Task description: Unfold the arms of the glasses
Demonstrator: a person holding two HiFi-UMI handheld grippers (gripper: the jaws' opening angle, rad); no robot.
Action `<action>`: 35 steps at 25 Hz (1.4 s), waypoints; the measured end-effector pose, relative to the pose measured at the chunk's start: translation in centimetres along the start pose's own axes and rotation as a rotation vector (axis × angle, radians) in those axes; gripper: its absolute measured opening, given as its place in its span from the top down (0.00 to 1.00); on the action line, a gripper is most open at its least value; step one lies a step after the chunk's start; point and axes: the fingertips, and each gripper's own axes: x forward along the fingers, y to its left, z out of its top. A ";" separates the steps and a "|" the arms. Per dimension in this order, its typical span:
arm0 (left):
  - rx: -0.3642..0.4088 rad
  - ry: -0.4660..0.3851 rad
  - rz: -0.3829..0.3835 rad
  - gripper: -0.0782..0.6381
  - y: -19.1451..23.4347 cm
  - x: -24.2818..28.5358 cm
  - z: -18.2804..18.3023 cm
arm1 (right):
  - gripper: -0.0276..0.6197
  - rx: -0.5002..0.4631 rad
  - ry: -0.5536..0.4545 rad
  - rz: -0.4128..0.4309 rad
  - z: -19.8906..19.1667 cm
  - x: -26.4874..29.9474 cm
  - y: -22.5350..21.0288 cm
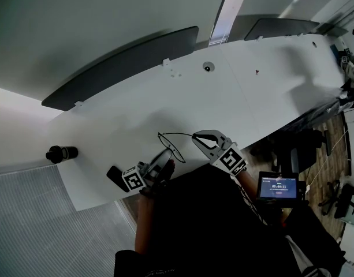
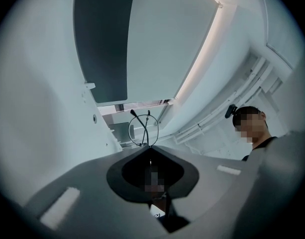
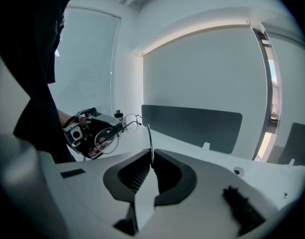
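Shows a dark cylinder [image 1: 61, 153] lying far left on the white tabletop [image 1: 234, 91]. Further right, finds the left gripper [image 1: 164, 159] with jaws closed on the front frame of the glasses [image 1: 175, 134], held over the tabletop's near edge. Then meets the right gripper [image 1: 197, 136], jaws pinched together on one thin arm of the glasses, which stretches from the frame to those jaws. Ends lower right with a small lit screen [image 1: 278, 186] off the tabletop.

Your left gripper [image 2: 150, 148] has its jaws pinched together on the glasses [image 2: 142, 129], whose thin wire rim and arm tips stick out beyond them. A person [image 2: 257, 139] stands at the right.
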 end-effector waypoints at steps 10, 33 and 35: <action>-0.013 0.030 -0.011 0.87 0.1 0.2 -0.6 | 0.91 0.019 0.002 -0.040 -0.2 -0.3 -1.4; -0.063 0.121 -0.018 0.87 0.3 0.9 -2.3 | 0.91 0.021 0.031 -0.120 -1.5 -1.1 -3.7; -0.065 0.122 -0.022 0.87 0.3 0.9 -2.3 | 0.91 0.023 0.025 -0.134 -1.4 -1.2 -4.0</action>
